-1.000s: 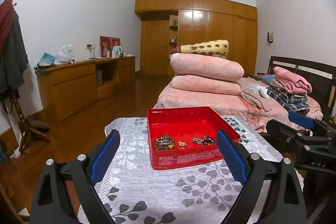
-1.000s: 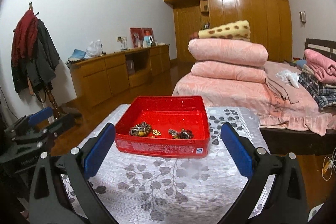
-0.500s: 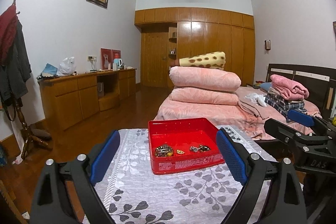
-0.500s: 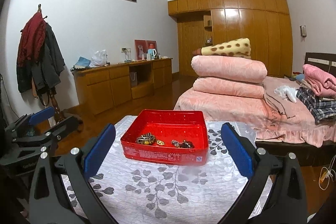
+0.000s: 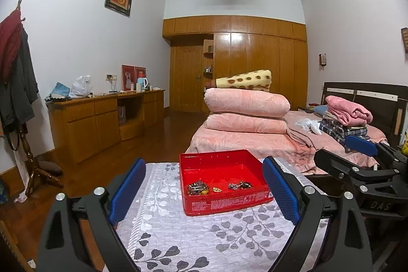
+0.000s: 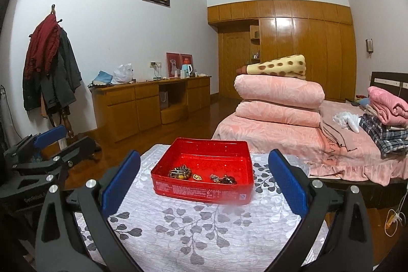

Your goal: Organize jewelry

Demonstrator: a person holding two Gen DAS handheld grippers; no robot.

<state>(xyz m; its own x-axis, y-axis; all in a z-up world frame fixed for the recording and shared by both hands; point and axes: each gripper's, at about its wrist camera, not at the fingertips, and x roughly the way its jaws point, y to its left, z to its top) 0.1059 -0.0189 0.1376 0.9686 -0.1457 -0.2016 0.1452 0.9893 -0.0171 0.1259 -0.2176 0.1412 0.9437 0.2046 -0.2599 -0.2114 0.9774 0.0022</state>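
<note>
Left wrist view shows the left tongs [image 5: 204,191] spread wide and gripping nothing, blue pads flanking the red tin tray [image 5: 221,205] from well back. Over the last second they have drawn back and lifted: the tray looks smaller and sits lower in the frame, with more ceiling above. The right tongs [image 6: 204,186] have done the same, parted just as wide and empty, and each pair can be seen at the edge of the other's view.

Inside the tray, near its front wall, lie a coiled bracelet cluster [image 6: 180,172], a small gold piece [image 6: 197,177] and a dark tangle of jewelry [image 6: 224,179], close together but separate. The tray rests on the bench [image 6: 193,228] with its grey leaf-print cloth, apart from both tongs. Behind stands the bed [image 6: 288,129] stacked with pink quilts.

With everything gathered in the tray and both tongs backing off, I would judge the sorting done or nearly so.
</note>
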